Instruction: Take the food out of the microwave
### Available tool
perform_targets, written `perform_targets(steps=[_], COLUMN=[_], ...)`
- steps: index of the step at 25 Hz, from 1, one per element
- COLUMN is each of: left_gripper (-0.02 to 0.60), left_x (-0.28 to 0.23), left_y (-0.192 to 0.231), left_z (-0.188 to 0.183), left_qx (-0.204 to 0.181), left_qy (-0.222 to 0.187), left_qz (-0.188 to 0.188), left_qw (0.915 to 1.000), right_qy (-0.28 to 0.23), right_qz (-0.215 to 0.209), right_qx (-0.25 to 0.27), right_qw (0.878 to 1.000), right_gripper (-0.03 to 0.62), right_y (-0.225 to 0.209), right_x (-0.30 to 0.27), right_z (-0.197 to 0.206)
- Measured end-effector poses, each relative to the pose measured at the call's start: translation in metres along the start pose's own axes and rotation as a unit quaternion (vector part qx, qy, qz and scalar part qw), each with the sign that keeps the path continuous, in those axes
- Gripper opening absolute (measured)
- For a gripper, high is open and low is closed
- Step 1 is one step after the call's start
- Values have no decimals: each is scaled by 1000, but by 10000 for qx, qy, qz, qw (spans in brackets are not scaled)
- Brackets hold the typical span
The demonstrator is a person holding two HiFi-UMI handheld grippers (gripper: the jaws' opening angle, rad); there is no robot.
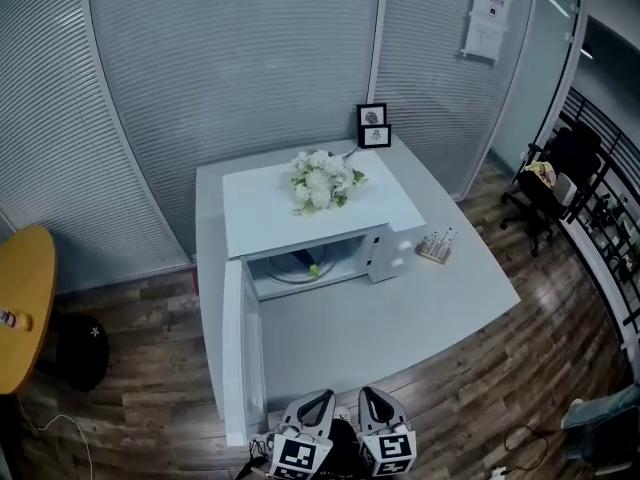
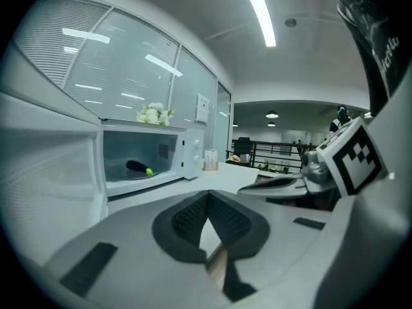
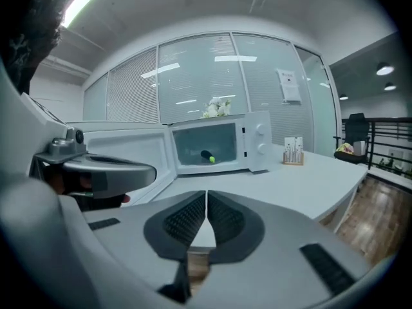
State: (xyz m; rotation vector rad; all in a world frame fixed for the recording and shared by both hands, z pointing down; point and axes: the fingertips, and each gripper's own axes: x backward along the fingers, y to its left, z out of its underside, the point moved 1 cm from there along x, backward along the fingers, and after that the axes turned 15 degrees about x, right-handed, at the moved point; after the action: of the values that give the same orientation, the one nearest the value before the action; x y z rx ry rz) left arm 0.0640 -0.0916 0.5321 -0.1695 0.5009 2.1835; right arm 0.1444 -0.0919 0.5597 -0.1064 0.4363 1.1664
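Overhead, the head view takes in a glass partition wall (image 1: pixel 250 58) with horizontal blinds and a wood-plank floor (image 1: pixel 470 388). A pale grey table (image 1: pixel 400 308) stands against the partition. A round yellow table (image 1: pixel 20 298) is well apart from it at the left edge, and a black office chair (image 1: pixel 560 178) stands at the right.

On the grey table sits a white microwave (image 1: pixel 310 208). Its door (image 1: pixel 235 348) is swung fully open towards the camera on the left side, so the cavity is exposed.

The left gripper (image 1: pixel 322 398) and right gripper (image 1: pixel 368 394) lie side by side at the near edge of the table, both pointing towards the microwave and well short of it. In each gripper view the two dark ribbed pads meet at their tips. Both pairs of jaws are therefore closed, with nothing between them.

A bunch of white flowers (image 1: pixel 322 180) rests on top of the microwave. Two small black picture frames (image 1: pixel 373 125) stand behind it at the far edge of the table. A small wooden rack (image 1: pixel 436 246) sits on the table just right of the microwave.

The food (image 1: pixel 303 261), a dark elongated item with a bright green tip, lies inside the microwave on a round plate (image 1: pixel 290 273).
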Motion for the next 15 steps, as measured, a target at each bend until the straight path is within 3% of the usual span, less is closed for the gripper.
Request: perform_targets(steps=[3,15], left_gripper=[8,8], left_x=[-14,-50], left_y=[-1,47], left_z=[-6,-31], left_qx=[35,372], left_qy=[-19,-397], left_qz=[-56,-1072], left_qw=[10000,9928], right_qy=[-41,-203], right_qz=[-257,-829], right_qx=[39,400], right_qw=[9997,9956], right_gripper=[6,6], right_y=[-12,-42], right_x=[-19,-81], right_z=[-6,-29])
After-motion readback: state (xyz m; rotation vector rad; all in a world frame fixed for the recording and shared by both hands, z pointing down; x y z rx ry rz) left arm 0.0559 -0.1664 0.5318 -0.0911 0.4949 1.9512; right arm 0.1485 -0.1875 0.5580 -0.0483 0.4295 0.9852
